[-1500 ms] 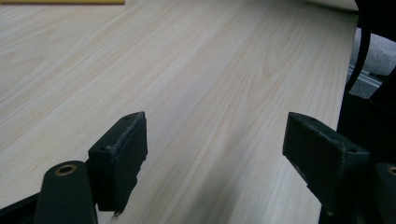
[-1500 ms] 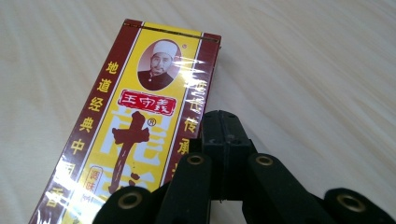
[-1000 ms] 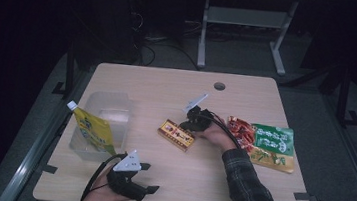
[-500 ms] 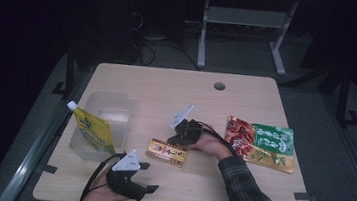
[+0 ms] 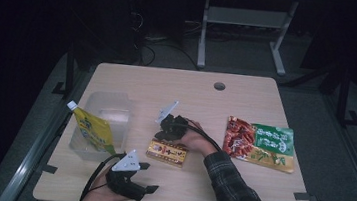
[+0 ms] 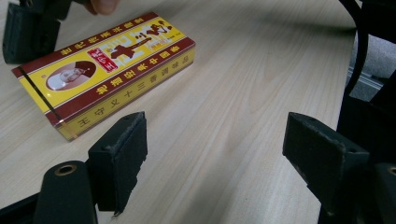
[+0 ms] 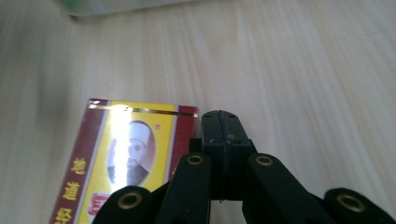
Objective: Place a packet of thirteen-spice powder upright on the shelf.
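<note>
Item: yellow-and-maroon carton [image 5: 166,152], flat at table [image 5: 246,102] centre-front. Right gripper [image 5: 164,134], jaws pressed together empty, touches its long side, apparently nudging it. Left gripper [image 5: 150,178] gapes wide, idle. Next: likely slide carton toward clear bin [image 5: 106,109].

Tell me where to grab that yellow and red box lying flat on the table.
Grip the yellow and red box across its narrow width, on the two long side faces, coming down from above. It lies flat on the table, so only its edges offer opposing faces. The open left gripper looks wide enough, probably.
</note>
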`<state>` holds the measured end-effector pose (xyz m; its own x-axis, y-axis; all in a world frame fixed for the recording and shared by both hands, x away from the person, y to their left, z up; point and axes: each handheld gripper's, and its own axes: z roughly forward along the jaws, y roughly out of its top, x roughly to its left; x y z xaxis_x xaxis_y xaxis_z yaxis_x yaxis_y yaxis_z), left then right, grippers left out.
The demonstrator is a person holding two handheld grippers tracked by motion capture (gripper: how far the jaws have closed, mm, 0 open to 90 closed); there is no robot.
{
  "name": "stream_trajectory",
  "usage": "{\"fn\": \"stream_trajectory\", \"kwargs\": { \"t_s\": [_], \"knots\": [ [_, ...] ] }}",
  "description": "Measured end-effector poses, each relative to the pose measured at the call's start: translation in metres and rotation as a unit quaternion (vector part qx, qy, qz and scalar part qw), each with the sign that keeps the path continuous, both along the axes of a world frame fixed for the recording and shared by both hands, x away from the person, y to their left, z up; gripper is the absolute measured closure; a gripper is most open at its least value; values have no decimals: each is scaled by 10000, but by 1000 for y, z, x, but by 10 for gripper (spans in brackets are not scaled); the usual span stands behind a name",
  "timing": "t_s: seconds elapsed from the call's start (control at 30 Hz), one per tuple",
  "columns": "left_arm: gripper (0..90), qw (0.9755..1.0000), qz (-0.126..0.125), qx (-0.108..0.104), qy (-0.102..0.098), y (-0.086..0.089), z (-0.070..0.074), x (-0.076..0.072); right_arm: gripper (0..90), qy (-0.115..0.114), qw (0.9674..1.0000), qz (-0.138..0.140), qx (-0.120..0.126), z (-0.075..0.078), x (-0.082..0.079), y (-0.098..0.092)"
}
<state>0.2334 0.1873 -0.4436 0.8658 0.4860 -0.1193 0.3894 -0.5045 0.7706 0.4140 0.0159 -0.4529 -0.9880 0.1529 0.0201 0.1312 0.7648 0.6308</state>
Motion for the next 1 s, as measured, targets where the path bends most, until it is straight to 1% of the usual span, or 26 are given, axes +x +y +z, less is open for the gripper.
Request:
{"fn": "stream_trajectory", "kwargs": {
  "t_s": [0.13,0.23,0.3,0.37,0.47,0.53,0.57,0.6,0.63,0.67,0.7,0.73,0.77,0.8,0.83,0.87,0.9,0.97,1.0],
  "knots": [
    [215,10000,35,-17,-15,2,1,1,900,82,9997,233,4,0,-6,2],
    [215,10000,54,-13,-33,4,2,1,900,182,9988,462,20,1,-12,2],
    [215,10000,62,-18,-31,4,2,1,900,241,9976,650,39,1,-17,3],
    [214,10000,49,7,-38,3,2,1,900,287,9966,771,7,1,-23,4],
    [215,10000,45,5,-38,3,2,1,900,454,9940,991,5,1,-33,5],
    [214,10000,66,-2,-24,3,2,1,900,457,9923,1155,-22,1,-40,5],
    [215,10000,70,-4,-24,3,1,1,900,454,9925,1135,-54,1,-43,4],
    [214,10000,73,6,-25,3,1,1,900,387,9932,1097,-45,2,-44,2],
    [214,10000,76,7,-28,3,1,1,878,355,9946,973,22,3,-45,0],
    [214,10000,97,-2,-16,3,1,1,841,294,9962,815,126,5,-45,-4],
    [213,9999,95,3,-39,3,1,1,811,282,9974,632,207,7,-44,-8],
    [213,9999,102,22,-52,3,1,2,752,238,9982,509,220,9,-44,-13],
    [212,9999,109,52,-62,3,0,3,681,223,9990,318,215,12,-44,-17],
    [210,9999,123,76,-81,3,0,3,641,240,9994,105,236,15,-44,-23],
    [209,9998,128,84,-107,3,-1,5,607,278,9992,-48,286,18,-45,-29],
    [208,9998,132,121,-117,3,-1,6,561,250,9989,-153,361,20,-47,-36],
    [207,9997,137,141,-136,3,-2,8,535,252,9986,-279,375,23,-49,-43],
    [206,9995,123,217,-177,3,-3,11,518,236,9980,-424,399,25,-55,-57],
    [206,9995,133,243,-166,3,-3,12,518,234,9976,-519,403,27,-58,-64]
  ]
}}
